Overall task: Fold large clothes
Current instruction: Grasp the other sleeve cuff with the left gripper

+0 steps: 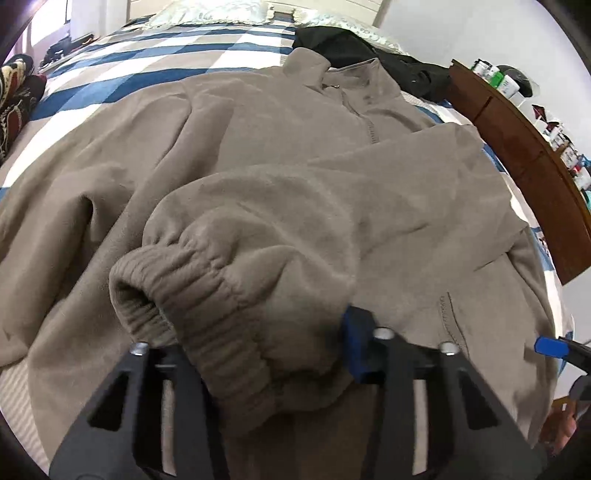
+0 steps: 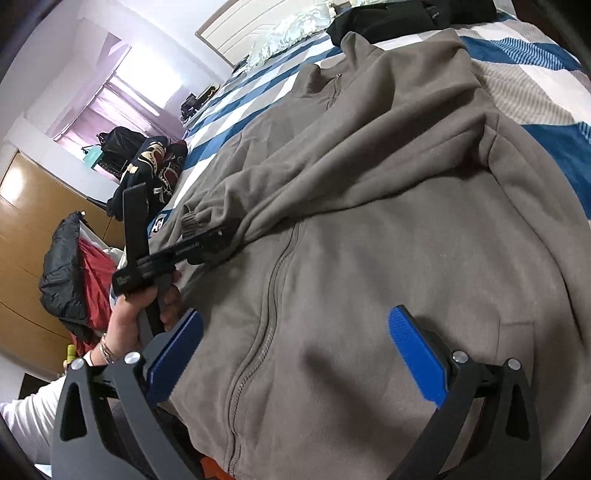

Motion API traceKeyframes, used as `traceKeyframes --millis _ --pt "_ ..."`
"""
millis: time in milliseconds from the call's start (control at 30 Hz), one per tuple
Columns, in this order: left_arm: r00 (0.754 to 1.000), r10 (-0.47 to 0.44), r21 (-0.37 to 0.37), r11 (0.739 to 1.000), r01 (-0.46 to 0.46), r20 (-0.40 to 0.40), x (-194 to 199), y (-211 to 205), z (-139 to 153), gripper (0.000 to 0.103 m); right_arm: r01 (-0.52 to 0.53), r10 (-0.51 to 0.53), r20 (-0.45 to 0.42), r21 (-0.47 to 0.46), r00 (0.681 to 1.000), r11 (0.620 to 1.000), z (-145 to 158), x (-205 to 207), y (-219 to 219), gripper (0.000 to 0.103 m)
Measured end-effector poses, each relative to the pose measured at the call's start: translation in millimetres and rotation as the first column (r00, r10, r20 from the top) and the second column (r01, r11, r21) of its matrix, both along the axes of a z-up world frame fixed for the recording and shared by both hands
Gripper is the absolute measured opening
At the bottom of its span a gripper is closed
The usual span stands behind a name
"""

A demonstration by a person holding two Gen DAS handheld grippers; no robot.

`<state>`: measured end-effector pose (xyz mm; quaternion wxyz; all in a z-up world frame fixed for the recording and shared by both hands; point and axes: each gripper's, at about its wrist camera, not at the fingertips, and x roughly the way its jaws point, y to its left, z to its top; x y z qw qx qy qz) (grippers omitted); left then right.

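left gripper [image 1: 258, 354] clamped on the ribbed cuff [image 1: 207, 317] of the taupe jacket [image 2: 369, 258]; right gripper [image 2: 295, 354] spread wide above jacket's zipper [image 2: 273, 288], gripping nothing.

Bed cover [image 1: 155, 55]: blue, white and beige check, spread over the whole bed. Far end: patterned pillows [image 1: 207, 14] against a pale headboard [image 2: 240, 22]. Black garment [image 1: 369, 51] lies bunched near the pillows. Right of bed: brown wooden dresser [image 1: 517, 155], top crowded with small bottles and jars [image 1: 495, 77]. Left of bed: dark embroidered cloth [image 2: 162, 166] in a heap, black bag [image 2: 122, 142] beyond it by a bright window [image 2: 122, 85]. Wooden wardrobe [image 2: 33, 221] at far left, with a black and red bundle [image 2: 74, 273] in front.
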<state>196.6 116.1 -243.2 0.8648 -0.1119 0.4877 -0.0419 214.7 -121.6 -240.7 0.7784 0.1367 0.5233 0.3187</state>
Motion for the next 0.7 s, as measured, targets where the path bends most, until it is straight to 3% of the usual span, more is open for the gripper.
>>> traceKeyframes --millis 133,333,633,700 --pt "1.000 0.004 -0.023 1.000 -0.003 0.022 -3 13 15 0.023 0.000 0.000 0.019 -0.011 1.000 1.000 0 -11 2 0.098" --pt "0.999 -0.017 -0.038 0.999 0.018 0.032 -5 29 23 0.023 0.007 -0.007 0.032 -0.010 0.999 1.000 0 -20 6 0.098" --pt "0.998 -0.023 -0.025 0.999 0.021 -0.050 10 25 -16 0.024 0.032 -0.035 -0.070 -0.050 0.997 0.998 -38 -25 3 0.098" --pt "0.998 -0.021 -0.025 0.999 0.019 -0.063 12 24 -19 0.024 0.030 -0.033 -0.054 -0.055 0.998 0.998 -46 -28 3 0.098"
